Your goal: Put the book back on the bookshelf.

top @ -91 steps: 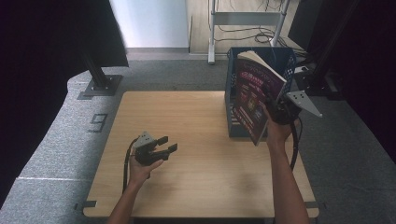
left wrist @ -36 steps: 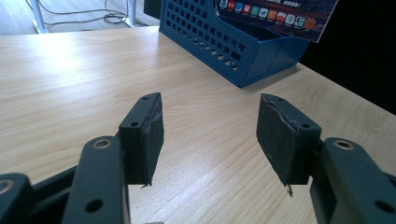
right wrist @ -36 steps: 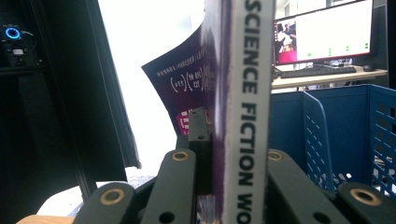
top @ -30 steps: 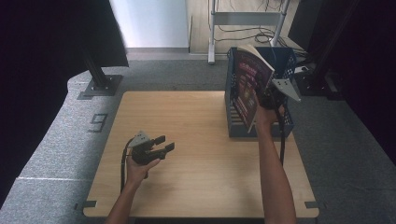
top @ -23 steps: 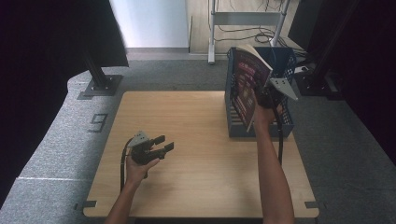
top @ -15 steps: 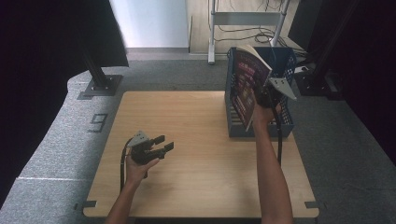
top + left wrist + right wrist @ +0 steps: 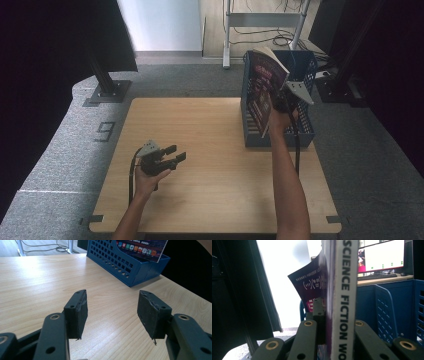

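right claw (image 7: 281,102) clamped on spine of science fiction paperback (image 7: 264,89) | book upright, tilted, lower edge inside left compartment of blue file rack (image 7: 304,134) at far right of surface (image 7: 210,145) | left claw (image 7: 172,156) partly open, nothing between pads, low over surface, well apart from rack

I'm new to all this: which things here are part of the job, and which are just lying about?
In use:
- right gripper, clamped on the magazine
- blue file rack receiving it

Not in use:
- left gripper, open and empty
- wooden table
- metal stand, floor cables
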### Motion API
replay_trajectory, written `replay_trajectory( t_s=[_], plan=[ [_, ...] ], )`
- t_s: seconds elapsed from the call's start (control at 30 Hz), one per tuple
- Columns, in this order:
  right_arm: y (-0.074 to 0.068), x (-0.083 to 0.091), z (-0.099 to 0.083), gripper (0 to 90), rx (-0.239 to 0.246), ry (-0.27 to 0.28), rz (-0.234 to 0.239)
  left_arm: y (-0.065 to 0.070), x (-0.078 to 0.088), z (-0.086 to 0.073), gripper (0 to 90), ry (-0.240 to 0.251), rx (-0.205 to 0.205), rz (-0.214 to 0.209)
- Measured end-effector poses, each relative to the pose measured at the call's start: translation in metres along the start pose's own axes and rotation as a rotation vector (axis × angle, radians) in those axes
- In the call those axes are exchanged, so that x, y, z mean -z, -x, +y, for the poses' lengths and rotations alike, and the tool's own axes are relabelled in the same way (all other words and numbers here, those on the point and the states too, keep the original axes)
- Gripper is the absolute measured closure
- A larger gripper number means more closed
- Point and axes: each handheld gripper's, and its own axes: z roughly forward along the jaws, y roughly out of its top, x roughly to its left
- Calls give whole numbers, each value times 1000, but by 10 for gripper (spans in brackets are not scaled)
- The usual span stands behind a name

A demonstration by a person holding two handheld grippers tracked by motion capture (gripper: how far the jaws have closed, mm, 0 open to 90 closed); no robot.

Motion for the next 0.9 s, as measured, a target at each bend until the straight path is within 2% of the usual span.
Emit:
replay_trajectory(
  t_s=[0.17, 0.37, 0.57, 0.9],
  plan=[
    [0, -7, 1, 811, 5, 5, -11, -1, 0, 0, 417, 0, 6, -1],
    [1, -17, 2, 811, -16, 12, -16, -1, -1, 0, 418, 2, 5, -7],
    [-2, -24, 2, 811, -3, 14, -24, -2, 0, 0, 419, 7, 11, -6],
    [-6, -34, -15, 810, 15, -7, -35, -1, 1, 1, 419, 6, 4, -14]
  ],
)
